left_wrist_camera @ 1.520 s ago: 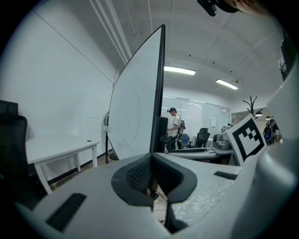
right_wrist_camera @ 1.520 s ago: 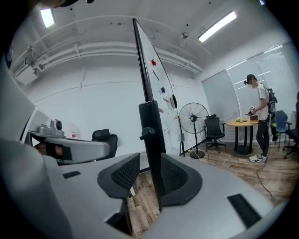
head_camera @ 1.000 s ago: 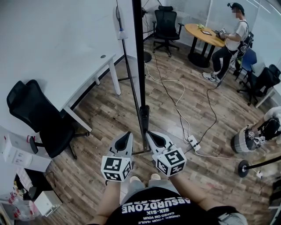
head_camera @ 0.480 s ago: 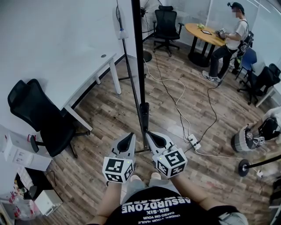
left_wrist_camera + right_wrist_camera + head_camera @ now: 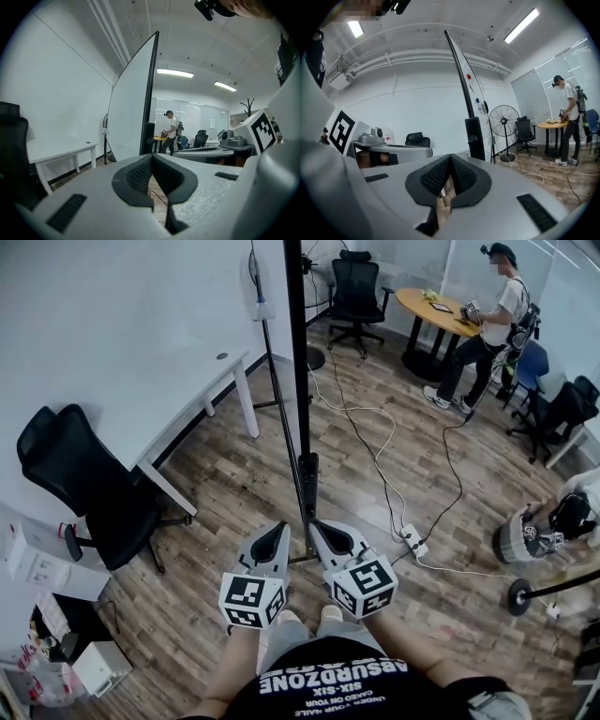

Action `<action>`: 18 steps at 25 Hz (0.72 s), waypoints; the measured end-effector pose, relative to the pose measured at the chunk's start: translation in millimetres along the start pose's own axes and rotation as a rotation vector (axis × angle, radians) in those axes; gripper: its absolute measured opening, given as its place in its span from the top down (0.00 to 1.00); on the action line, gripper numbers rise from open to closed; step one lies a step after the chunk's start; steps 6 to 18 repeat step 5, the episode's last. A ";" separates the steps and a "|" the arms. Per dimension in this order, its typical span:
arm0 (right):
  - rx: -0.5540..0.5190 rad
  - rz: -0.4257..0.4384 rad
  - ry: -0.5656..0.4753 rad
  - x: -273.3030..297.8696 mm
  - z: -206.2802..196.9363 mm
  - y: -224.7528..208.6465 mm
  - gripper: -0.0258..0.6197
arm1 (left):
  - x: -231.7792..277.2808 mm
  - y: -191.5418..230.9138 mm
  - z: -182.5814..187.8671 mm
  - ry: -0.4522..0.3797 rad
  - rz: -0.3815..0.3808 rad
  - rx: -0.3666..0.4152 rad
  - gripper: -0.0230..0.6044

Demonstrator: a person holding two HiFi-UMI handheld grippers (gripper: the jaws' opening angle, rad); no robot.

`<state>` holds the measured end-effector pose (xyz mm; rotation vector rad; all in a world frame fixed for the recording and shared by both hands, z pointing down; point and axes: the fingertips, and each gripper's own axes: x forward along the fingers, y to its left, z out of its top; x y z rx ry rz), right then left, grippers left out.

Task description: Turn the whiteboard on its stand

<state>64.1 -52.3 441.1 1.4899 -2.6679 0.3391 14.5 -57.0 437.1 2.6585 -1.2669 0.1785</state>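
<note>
The whiteboard (image 5: pixel 293 352) stands edge-on straight ahead, a tall black-framed panel on a black stand post (image 5: pixel 307 484). Its white face (image 5: pixel 131 117) fills the left gripper view's middle. In the right gripper view its thin edge (image 5: pixel 461 79) rises above the post (image 5: pixel 474 138). My left gripper (image 5: pixel 277 532) is just left of the post's foot and my right gripper (image 5: pixel 319 531) just right of it. Both are a short way in front of the post and not touching it. The left gripper (image 5: pixel 152 157) and the right gripper (image 5: pixel 450 159) are both shut on nothing.
A black office chair (image 5: pixel 70 474) and a white desk (image 5: pixel 187 399) stand to the left. A thin pole (image 5: pixel 267 362) rises beside the board. Cables and a power strip (image 5: pixel 412 545) lie on the wood floor to the right. A person (image 5: pixel 487 324) stands at a round table (image 5: pixel 436 310).
Both grippers stay almost where they were by the post. The person at the far table has shifted their feet a little to the left.
</note>
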 end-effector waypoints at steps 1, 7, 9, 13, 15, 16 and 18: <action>-0.001 0.001 0.001 -0.1 0.1 0.6 0.96 | -0.4 -0.5 -0.2 0.001 -0.001 -0.001 0.95; -0.004 -0.001 0.007 -1.6 -0.5 0.5 0.96 | -0.9 -5.0 -1.1 0.004 -0.007 -0.001 0.95; -0.004 -0.001 0.007 -1.6 -0.5 0.5 0.96 | -0.9 -5.0 -1.1 0.004 -0.007 -0.001 0.95; -0.004 -0.001 0.007 -1.6 -0.5 0.5 0.96 | -0.9 -5.0 -1.1 0.004 -0.007 -0.001 0.95; -0.004 -0.001 0.007 -1.6 -0.5 0.5 0.96 | -0.9 -5.0 -1.1 0.004 -0.007 -0.001 0.95; -0.004 -0.001 0.007 -1.6 -0.5 0.5 0.96 | -0.9 -5.0 -1.1 0.004 -0.007 -0.001 0.95; -0.004 -0.001 0.007 -1.6 -0.5 0.5 0.96 | -0.9 -5.0 -1.1 0.004 -0.007 -0.001 0.95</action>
